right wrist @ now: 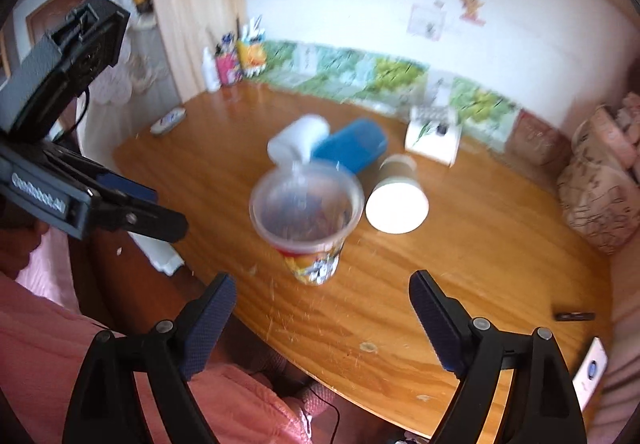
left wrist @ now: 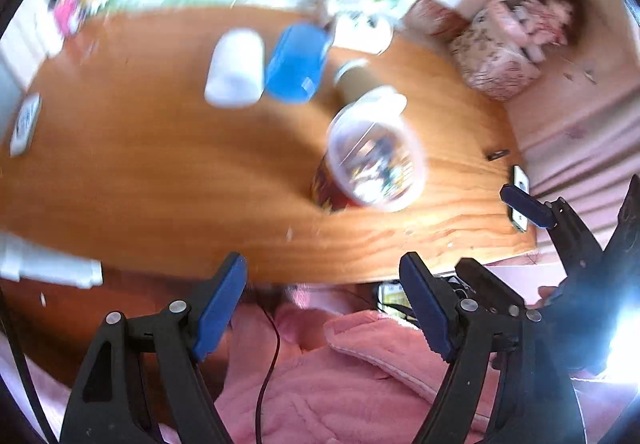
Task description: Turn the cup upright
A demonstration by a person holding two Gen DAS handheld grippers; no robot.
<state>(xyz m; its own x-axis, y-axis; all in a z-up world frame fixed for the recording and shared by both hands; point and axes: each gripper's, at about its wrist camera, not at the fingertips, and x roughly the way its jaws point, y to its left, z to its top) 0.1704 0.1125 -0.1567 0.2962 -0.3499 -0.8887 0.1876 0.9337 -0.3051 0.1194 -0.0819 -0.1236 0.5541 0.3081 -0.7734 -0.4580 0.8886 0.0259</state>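
Observation:
A clear plastic cup with a printed sleeve point(right wrist: 308, 219) stands mouth up on the wooden table point(right wrist: 500, 284); it also shows in the left wrist view point(left wrist: 374, 159). Behind it lie a white cup point(right wrist: 298, 141), a blue cup point(right wrist: 352, 147) and a brown paper cup point(right wrist: 396, 195) on their sides. My right gripper point(right wrist: 322, 318) is open and empty, near the table's front edge, short of the clear cup. My left gripper point(left wrist: 324, 306) is open and empty, held off the front edge above a pink garment.
A white tissue box point(right wrist: 434, 137) stands at the back. A small dark object point(right wrist: 574, 316) and a white card point(right wrist: 592, 368) lie near the right edge. A remote point(right wrist: 168, 120) lies far left. Cushions point(right wrist: 600, 187) sit right of the table.

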